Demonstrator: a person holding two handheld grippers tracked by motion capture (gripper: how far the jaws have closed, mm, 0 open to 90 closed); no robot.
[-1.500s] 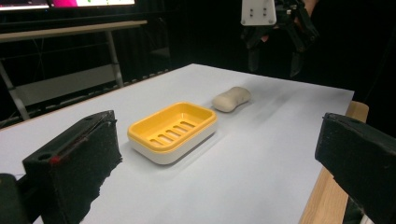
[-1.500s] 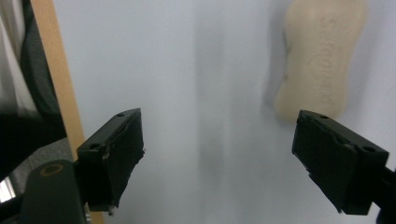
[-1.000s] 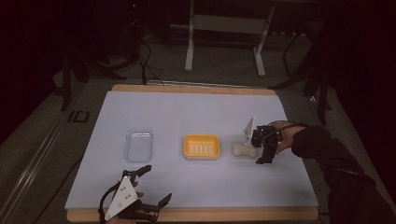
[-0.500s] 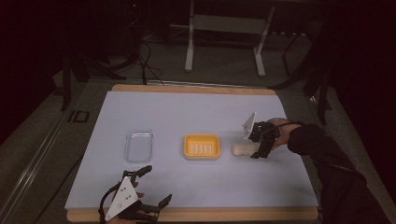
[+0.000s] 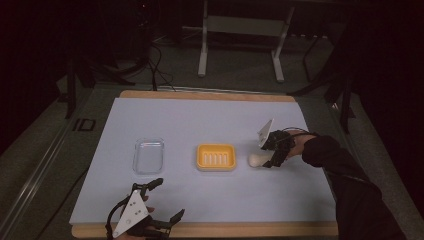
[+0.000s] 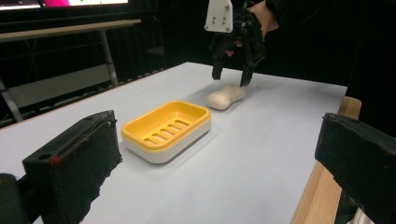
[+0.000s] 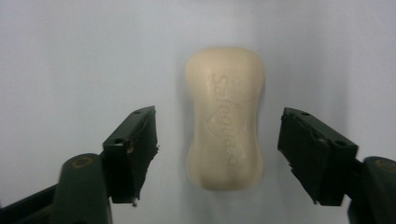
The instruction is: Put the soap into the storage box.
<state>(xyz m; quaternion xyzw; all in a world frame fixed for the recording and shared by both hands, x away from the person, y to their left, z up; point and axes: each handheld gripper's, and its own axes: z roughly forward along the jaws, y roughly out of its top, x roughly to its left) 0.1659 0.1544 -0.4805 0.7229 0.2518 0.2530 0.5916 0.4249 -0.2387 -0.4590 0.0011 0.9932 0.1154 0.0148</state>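
A cream bar of soap (image 5: pixel 256 159) (image 6: pixel 226 97) (image 7: pixel 226 116) lies flat on the pale table, just right of a yellow soap dish (image 5: pixel 216 157) (image 6: pixel 166 130). My right gripper (image 5: pixel 271 155) (image 7: pixel 217 156) hovers over the soap's right end, open, its jaws on either side of the bar without touching it. My left gripper (image 5: pixel 162 200) (image 6: pixel 224 175) rests near the table's front edge, open, with nothing between its jaws, and points toward the dish.
A clear plastic lid or tray (image 5: pixel 148 155) lies left of the yellow dish. The table's wooden front edge (image 5: pixel 225 230) runs just past my left gripper. Dark floor and metal stand legs (image 5: pixel 202 47) lie beyond the far edge.
My right gripper has shifted slightly left and down toward the soap, bringing its open jaws around the bar. The left gripper has stayed put.
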